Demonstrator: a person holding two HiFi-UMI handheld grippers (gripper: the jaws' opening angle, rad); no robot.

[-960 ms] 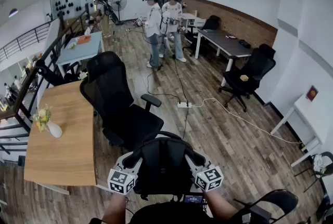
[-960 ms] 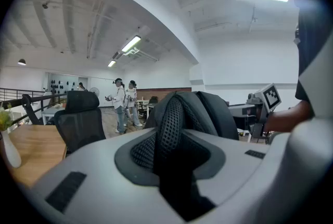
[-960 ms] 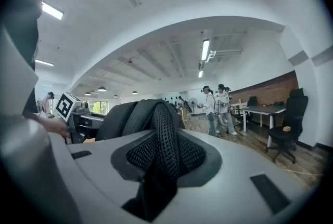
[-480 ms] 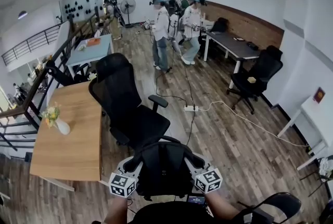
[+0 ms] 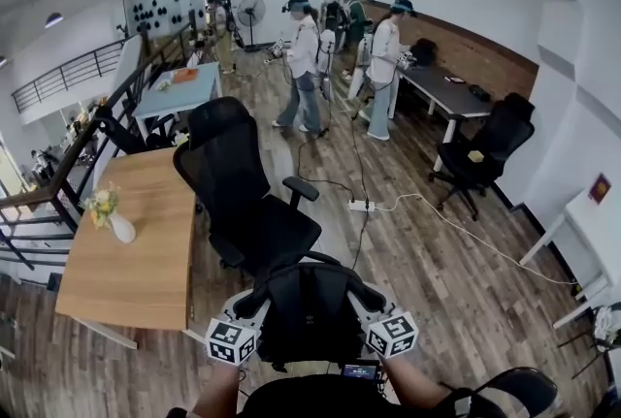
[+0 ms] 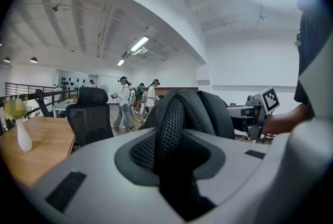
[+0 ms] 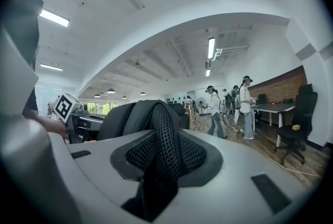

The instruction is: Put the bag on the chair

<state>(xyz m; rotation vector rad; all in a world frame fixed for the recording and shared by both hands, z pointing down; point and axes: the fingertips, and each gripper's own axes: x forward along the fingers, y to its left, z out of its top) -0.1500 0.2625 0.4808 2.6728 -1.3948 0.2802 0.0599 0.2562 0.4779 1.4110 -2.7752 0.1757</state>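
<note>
A black backpack [image 5: 309,309] hangs low in the head view, held up between my two grippers by its mesh shoulder straps. My left gripper [image 5: 254,300] is shut on the left strap [image 6: 174,132], which stands pinched between its jaws. My right gripper [image 5: 364,296] holds the right strap [image 7: 162,147]; its jaws are opening slightly, with the strap still pressed between them. The black mesh office chair [image 5: 247,203] stands just beyond the bag, its seat facing me and bare. The chair [image 6: 88,116] also shows at the left of the left gripper view.
A wooden desk [image 5: 136,251] with a white vase of flowers [image 5: 116,222] stands left of the chair. A power strip and cables [image 5: 361,206] lie on the plank floor to the right. Several people [image 5: 306,67] stand at the back. Another black chair [image 5: 480,149] sits by the right wall.
The bag and both grippers keep their place in the head view. The view has shifted a little toward the chair, and the people at the back have walked to the right.
</note>
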